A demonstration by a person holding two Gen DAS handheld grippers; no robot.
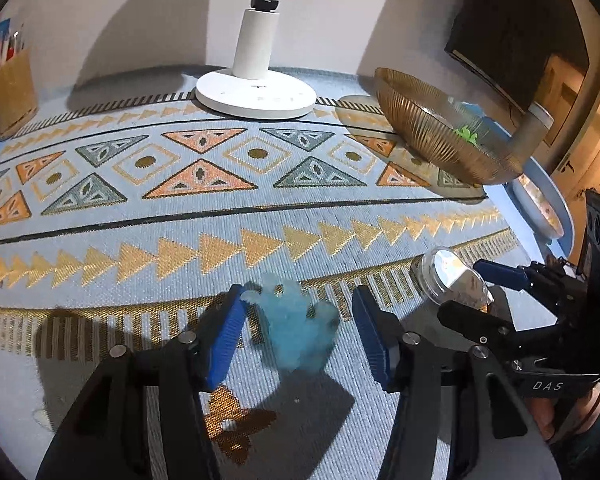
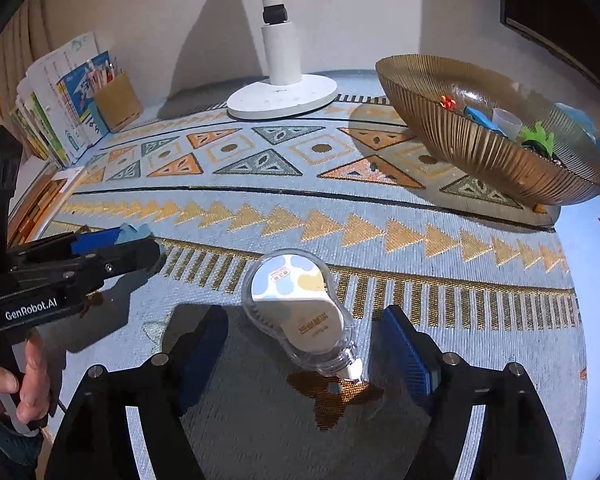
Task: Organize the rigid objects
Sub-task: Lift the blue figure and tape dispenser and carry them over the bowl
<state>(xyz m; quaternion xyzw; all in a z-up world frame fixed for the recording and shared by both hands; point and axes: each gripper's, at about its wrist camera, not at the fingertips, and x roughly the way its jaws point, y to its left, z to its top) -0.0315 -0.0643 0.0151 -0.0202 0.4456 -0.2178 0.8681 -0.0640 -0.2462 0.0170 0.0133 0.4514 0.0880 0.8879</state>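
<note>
Ribbed gold bowl at bench rear-right holds green toy, blue car, clear cup. Left tongs angled down, released, straddling blue figure on cloth. Right tongs likewise released around correction tape.

Black grippers w/ blue ribbed fingers, silver screws, "GenRobot.AI" label.

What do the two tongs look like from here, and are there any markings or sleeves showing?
Both tongs are black angular frames with silver bolts and ribbed blue pads. The left tongs carry white "GenRobot.AI" lettering along the body; the right tongs show "DAS". A dark teal sleeve shows at the hand holding the left ones. No cables visible.
</note>
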